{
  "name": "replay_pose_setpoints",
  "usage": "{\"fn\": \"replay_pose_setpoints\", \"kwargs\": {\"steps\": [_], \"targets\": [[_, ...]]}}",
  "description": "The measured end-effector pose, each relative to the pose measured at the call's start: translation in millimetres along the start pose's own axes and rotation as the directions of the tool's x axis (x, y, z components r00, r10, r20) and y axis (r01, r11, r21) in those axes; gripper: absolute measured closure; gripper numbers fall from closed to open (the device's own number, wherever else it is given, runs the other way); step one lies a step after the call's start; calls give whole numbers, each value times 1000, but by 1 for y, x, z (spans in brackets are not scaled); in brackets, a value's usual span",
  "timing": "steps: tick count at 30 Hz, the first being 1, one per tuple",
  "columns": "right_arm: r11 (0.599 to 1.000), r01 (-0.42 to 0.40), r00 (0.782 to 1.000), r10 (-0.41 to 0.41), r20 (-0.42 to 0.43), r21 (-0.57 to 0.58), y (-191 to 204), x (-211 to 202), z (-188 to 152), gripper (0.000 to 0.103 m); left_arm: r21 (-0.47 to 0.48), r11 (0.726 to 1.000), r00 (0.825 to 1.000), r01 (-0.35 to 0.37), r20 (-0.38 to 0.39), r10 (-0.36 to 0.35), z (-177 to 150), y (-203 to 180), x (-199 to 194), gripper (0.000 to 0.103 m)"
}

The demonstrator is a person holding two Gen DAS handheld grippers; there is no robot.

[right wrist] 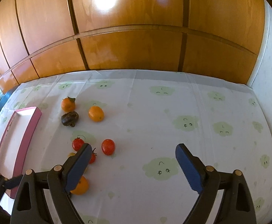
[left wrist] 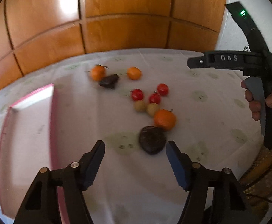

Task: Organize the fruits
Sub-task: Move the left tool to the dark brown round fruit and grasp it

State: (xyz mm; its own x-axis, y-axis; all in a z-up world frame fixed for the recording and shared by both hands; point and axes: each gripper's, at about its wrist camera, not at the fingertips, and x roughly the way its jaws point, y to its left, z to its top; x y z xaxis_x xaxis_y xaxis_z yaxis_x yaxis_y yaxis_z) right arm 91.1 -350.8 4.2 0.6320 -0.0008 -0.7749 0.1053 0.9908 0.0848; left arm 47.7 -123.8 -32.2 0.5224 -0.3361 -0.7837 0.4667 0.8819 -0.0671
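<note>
Fruits lie loose on a white cloth. In the left wrist view there are three oranges, three red tomatoes, two small yellowish fruits and two dark fruits. My left gripper is open. The nearer dark fruit lies just ahead of its tips, close to the right finger, with no pad touching it. My right gripper is open over bare cloth with nothing between its fingers. Its left finger hides part of a tomato and of an orange.
A pink-rimmed tray lies left of the fruits, also seen as the tray in the right wrist view. Wooden panels stand behind the table's far edge. A hand holds the other gripper's handle at the right. A wicker seat shows lower right.
</note>
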Motion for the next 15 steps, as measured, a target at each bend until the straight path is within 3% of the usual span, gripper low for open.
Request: {"fn": "replay_pose_setpoints", "kwargs": {"steps": [3,7,15], "targets": [[1000,5,1000,-5,-4,15,-4,1,2,11,-31,997,997,68,-31,-69,5,-1,10,40],[999,6,1000,-6,-5,35,-9,0,3,11,-52,993,993,103,-50,-105,12,-3,20,41],[999,-5,1000,7,-31,36,-9,6,4,11,-9,997,991,74,-112,-74,15,-18,50,38]]}}
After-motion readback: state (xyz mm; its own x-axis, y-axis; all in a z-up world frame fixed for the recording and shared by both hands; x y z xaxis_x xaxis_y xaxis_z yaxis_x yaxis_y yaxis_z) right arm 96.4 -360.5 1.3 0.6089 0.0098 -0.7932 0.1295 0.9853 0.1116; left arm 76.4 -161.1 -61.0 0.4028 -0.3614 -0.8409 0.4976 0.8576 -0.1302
